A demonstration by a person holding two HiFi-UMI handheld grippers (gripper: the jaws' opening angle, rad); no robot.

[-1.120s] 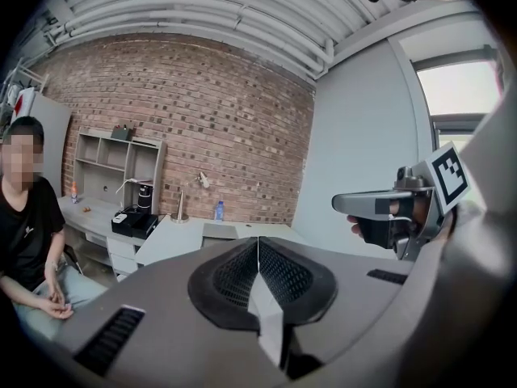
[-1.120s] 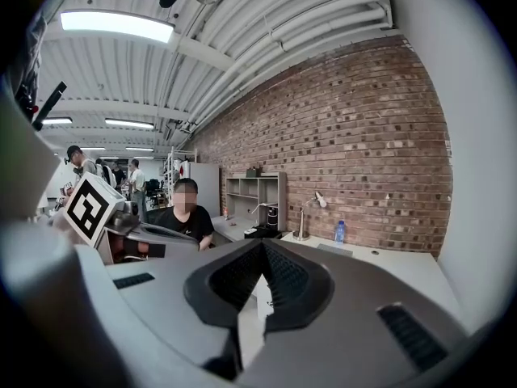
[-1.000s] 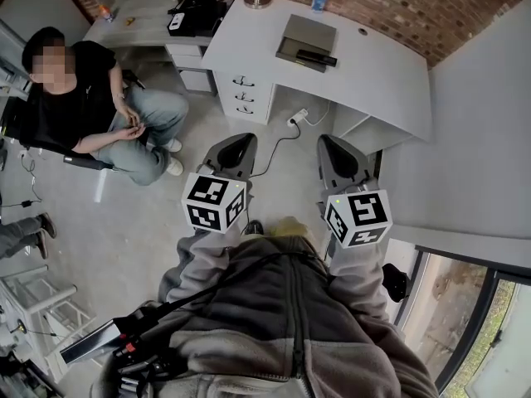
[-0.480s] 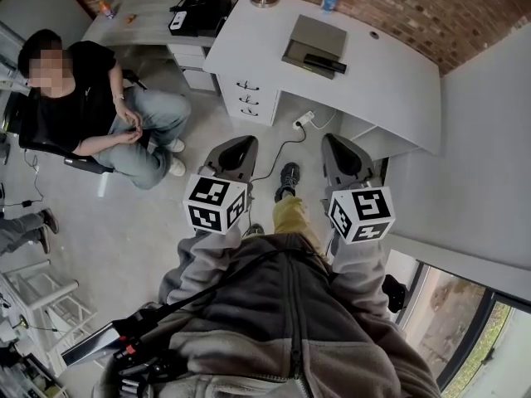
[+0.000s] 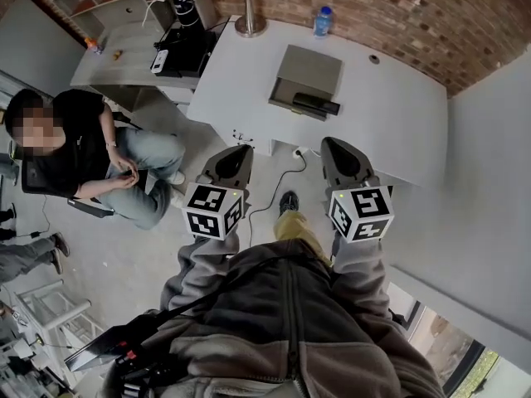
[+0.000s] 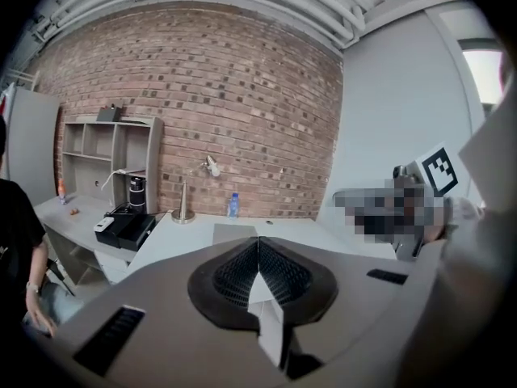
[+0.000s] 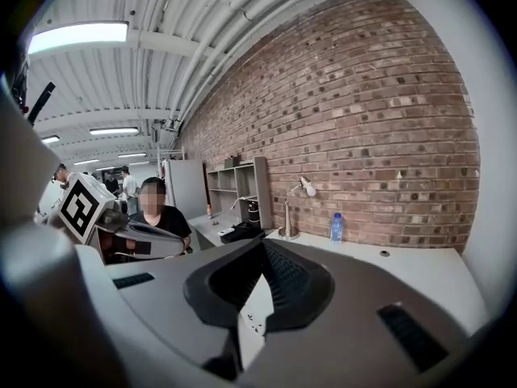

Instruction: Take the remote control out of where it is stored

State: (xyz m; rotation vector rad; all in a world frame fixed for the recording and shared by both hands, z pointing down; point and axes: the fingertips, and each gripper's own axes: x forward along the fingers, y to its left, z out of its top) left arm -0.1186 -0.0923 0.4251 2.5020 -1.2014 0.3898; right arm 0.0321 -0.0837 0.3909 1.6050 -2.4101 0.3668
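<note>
Red brick wall (image 5: 398, 7) at the back, with a big white desk (image 5: 398, 123) in front of it. On the desk, a flat grey box (image 5: 307, 73). Along the front edge of that box, the remote control (image 5: 316, 104): long, thin and black, lying flat and a bit slanted. Too small to make out any buttons.

Close to the wall, a blue water bottle (image 5: 322, 21) and the round foot of a desk lamp (image 5: 249, 25), both well apart from the remote control.

Lower down, the left gripper (image 5: 236, 152) and the right gripper (image 5: 338, 152), side by side above the floor, both pointing at the desk and not touching it. Left gripper's jaws pressed tight together, with nothing between them. Right gripper's jaws closed too, holding nothing.

Off to the left, a person in a black shirt (image 5: 70, 139), sitting on a chair with hands together in the lap.
</note>
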